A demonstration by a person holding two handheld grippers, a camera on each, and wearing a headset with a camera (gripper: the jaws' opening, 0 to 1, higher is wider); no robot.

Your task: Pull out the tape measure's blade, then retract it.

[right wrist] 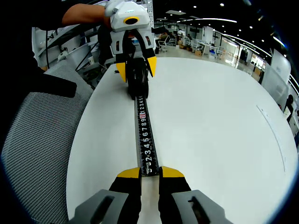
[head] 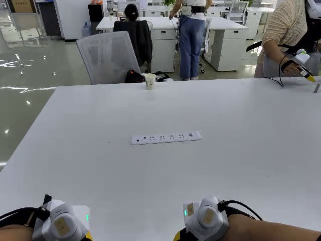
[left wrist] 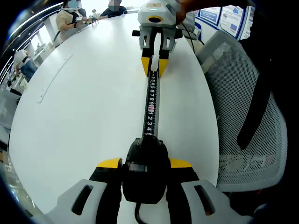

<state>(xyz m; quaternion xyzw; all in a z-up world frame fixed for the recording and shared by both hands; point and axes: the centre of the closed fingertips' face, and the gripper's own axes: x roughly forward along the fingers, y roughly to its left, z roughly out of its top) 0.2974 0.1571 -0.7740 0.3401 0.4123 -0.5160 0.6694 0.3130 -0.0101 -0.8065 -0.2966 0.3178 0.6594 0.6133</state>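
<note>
The black tape measure case (left wrist: 145, 170) sits closest, clamped from both sides between the yellow-tipped jaws of the left gripper (left wrist: 145, 163), low over the near edge of the white table (head: 241, 150). From the front of the case the blade (left wrist: 150, 105) runs out straight and flat along the tabletop, black with white numerals, to the right gripper (right wrist: 150, 173). That gripper's jaws are drawn in on the blade's free end, one yellow tip at each edge of it, pinching it just above the table. The two tools face each other along the table's near edge, well apart, with the drawn-out blade stretched between them and nothing else touching it.

From above, the backs of both grippers show at the bottom of the head view, held by a forearm on each side. Farther out, in the middle of the table, a white power strip (head: 165, 137) lies flat, well away from the tape. A paper cup (head: 150, 81) stands upright near the far edge, with a grey mesh office chair (head: 108, 57) just behind it. At the far right corner another person (head: 288, 35) leans on the table.
</note>
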